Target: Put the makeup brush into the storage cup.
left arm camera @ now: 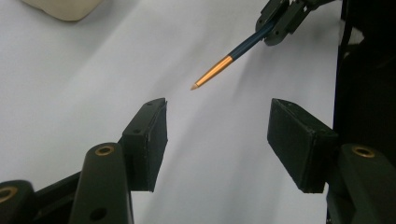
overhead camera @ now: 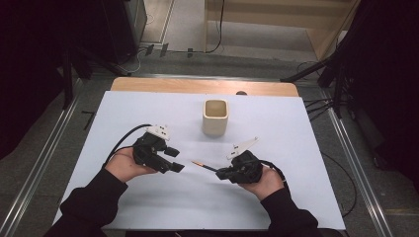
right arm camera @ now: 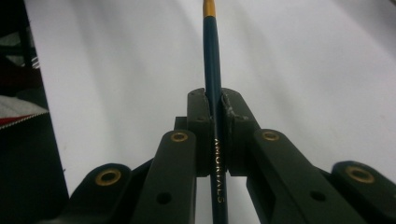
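My right gripper [overhead camera: 221, 172] is clamped on a dark blue pencil [overhead camera: 203, 166], its jaws pressed together on the shaft. In the right gripper view the pencil [right arm camera: 214, 84] runs straight up toward twelve o'clock between the two pads, gold lettering on the part nearest me and an orange band near the top edge. In the high view the pencil sticks out of that gripper toward ten o'clock, its orange tip hanging above the white table [overhead camera: 276, 197] between my two hands.

My left gripper [overhead camera: 175, 167] stands with its jaws apart and nothing between them. In the left gripper view the jaws gape with bare white table between them, and the pencil's orange end [left arm camera: 212, 72] lies ahead at about twelve o'clock, slanting up toward one o'clock into the right gripper [left arm camera: 268, 30], clear of my pads.

A cream cup [overhead camera: 216, 117] stands upright at twelve o'clock from the pencil, well apart from both grippers.
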The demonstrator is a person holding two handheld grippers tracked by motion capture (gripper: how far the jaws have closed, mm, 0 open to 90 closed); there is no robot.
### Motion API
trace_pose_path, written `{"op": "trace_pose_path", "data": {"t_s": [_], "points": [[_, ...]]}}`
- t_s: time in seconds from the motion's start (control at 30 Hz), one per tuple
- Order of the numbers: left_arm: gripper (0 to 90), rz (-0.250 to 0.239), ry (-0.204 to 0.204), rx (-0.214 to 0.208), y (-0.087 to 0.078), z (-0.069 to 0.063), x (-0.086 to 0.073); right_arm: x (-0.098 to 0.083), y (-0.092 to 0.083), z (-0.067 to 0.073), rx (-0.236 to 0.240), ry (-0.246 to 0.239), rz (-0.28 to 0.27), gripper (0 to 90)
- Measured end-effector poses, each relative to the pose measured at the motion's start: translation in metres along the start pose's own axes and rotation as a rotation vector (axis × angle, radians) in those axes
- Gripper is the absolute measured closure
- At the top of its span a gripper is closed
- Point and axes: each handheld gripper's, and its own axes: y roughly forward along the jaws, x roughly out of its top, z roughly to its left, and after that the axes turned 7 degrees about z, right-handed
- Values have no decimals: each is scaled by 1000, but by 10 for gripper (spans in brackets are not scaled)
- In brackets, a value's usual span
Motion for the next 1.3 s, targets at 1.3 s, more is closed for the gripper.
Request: {"op": "trace_pose_path", "data": {"t_s": [1.3], "points": [[372,-105,-131,4,7,-11,-12,-11,12,43,-222,253,-249,843]]}}
